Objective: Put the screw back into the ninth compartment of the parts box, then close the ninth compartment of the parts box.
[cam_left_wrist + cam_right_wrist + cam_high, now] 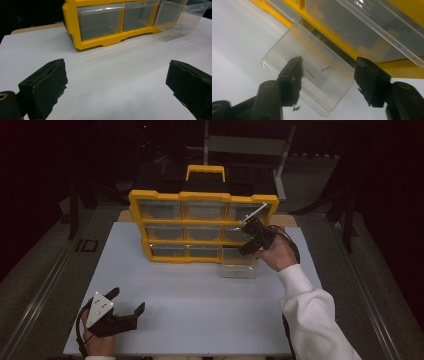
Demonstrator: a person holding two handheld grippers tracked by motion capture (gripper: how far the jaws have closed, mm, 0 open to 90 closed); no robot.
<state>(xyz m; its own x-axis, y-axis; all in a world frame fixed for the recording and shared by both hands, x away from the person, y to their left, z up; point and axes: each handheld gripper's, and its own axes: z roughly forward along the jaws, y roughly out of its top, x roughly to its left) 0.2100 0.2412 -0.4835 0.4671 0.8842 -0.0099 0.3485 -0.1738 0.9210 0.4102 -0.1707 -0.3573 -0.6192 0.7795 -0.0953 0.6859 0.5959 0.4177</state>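
Landmark: yellow drawer cabinet, standing upright toward the far side of the white table, black carry case with a yellow handle behind it.

Item: clear plastic drawer, pulled out of the cabinet's bottom right slot and resting on the table just in front of that corner; seen in the high view and, past the cabinet's lower row, in the left gripper view.

Contents: two small thin nails or screws lying loose on the drawer floor; nothing else can be made out inside.

Right tongs: above the drawer at the cabinet's lower right corner, jaws spread apart, pads pressing on nothing, the open tray showing between them.

Left tongs: well away from the cabinet, near the front left of the table, jaws wide, only bare table between them.

Handling, judged: light, thin-walled, rigid but likely brittle plastic; smooth and slippery, so it may skid on the table or slip from a shallow pinch; tipping would send the contents sliding.

Where to take hold, judged: over one upright wall or the front lip, one pad inside and one outside, seated deep, moderate squeeze, tray kept level.
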